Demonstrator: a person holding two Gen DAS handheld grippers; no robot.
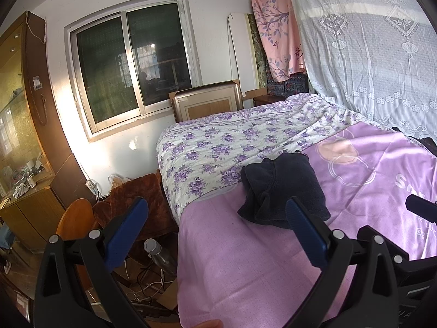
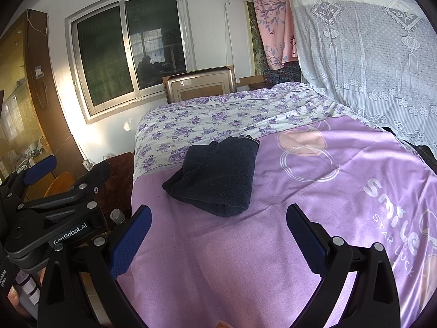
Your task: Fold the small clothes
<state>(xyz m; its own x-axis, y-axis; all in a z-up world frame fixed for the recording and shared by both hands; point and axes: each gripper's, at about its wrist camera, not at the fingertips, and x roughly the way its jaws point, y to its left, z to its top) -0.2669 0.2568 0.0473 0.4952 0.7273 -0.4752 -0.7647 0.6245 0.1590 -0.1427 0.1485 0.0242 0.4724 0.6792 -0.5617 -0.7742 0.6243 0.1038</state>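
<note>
A dark navy garment [image 1: 284, 188] [image 2: 218, 176] lies folded into a thick bundle on the purple sheet [image 1: 245, 259] [image 2: 218, 259] of the bed, near where the sheet meets a floral quilt. My left gripper [image 1: 218, 218] is open above the bed's left edge, short of the garment, holding nothing. My right gripper [image 2: 218, 227] is open too, hovering over the sheet just in front of the garment and apart from it. The left gripper's body [image 2: 54, 218] shows at the left of the right wrist view.
A white quilt with purple flowers [image 1: 232, 142] [image 2: 218, 117] covers the far half of the bed. A lace curtain [image 1: 368, 54] hangs on the right. Left of the bed: a brown blanket [image 1: 131, 199], a wooden chair [image 1: 73, 218], a bottle [image 1: 155, 251], cables, a cabinet [image 1: 27, 109].
</note>
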